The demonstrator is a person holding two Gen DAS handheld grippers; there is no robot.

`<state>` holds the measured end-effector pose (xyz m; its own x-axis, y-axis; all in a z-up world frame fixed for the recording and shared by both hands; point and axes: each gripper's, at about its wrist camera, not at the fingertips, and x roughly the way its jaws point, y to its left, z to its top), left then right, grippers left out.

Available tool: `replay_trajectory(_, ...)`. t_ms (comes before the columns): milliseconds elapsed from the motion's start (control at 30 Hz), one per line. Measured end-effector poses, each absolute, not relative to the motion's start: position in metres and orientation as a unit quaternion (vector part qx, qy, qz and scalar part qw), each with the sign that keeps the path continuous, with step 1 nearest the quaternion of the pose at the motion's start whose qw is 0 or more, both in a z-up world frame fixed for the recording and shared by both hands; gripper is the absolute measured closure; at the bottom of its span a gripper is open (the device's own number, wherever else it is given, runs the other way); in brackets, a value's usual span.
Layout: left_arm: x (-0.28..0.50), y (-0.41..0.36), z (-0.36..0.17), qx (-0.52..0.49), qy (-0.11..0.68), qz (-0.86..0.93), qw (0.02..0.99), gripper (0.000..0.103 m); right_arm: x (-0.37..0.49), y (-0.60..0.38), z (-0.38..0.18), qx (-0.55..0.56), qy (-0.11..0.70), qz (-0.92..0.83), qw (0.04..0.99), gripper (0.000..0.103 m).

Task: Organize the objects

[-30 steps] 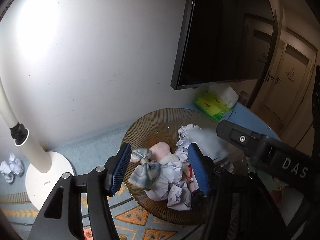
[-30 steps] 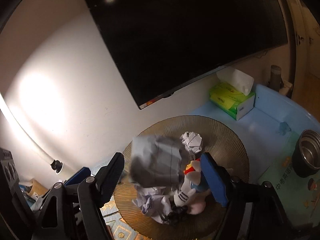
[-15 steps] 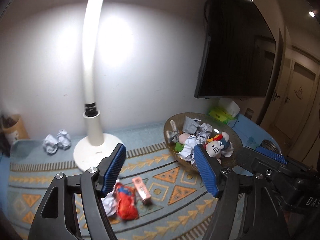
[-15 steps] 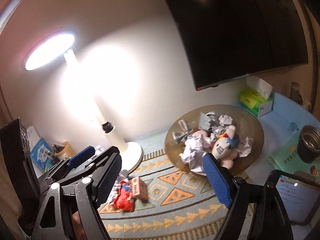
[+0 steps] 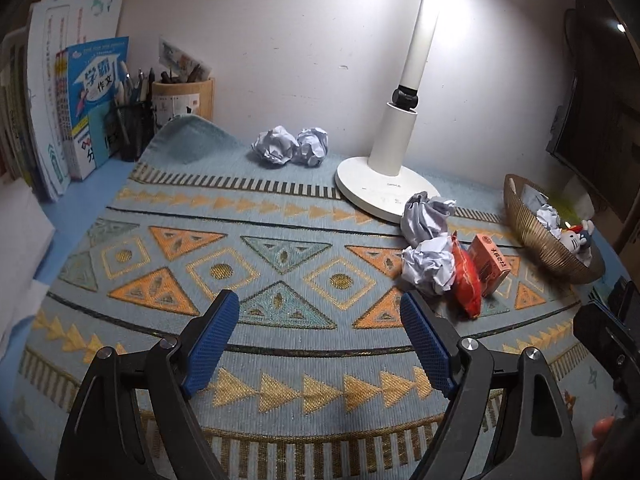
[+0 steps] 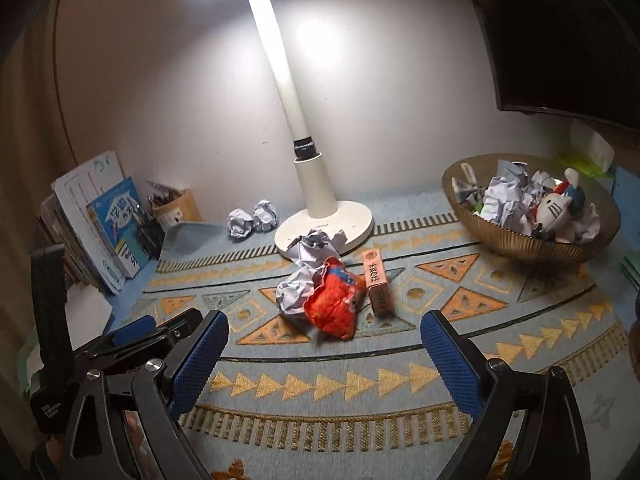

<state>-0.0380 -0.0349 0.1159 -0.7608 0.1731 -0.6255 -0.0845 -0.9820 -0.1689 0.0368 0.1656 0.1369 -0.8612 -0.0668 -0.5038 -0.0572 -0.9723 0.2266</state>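
Lying beyond both opening grippers' empty fingers [image 6: 450, 354]: red snack packet [image 6: 332, 306].

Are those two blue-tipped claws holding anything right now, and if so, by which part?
Nothing is held. The left gripper and right gripper are both opening, with only the patterned mat showing between their pads.

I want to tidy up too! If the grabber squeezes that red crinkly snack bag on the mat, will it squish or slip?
The red snack bag looks crumpled and puffy, so it would probably squish and crackle. Its shiny film may slip a little. It seems light, so a push would likely slide it across the mat.
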Motion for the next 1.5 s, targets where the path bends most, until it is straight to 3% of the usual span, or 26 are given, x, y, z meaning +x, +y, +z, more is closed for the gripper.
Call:
replay_trajectory(233,-0.039,-0.031,0.112,-0.349,-0.064,0.930,0.096,0.021,0.012,0.165,0.104,0.322,-0.122,-0.939,0.012,0.006)
replay_trajectory(533,-0.034,-0.026,0.113,-0.352,-0.056,0.927,0.116,0.021,0.011,0.207,0.089,0.335,-0.238,-0.911,0.039,0.006)
replay_trajectory(1500,-0.038,-0.032,0.109,-0.366,-0.074,0.920,0.117,0.021,0.009,0.199,0.090,0.344,-0.228,-0.909,0.054,0.006)
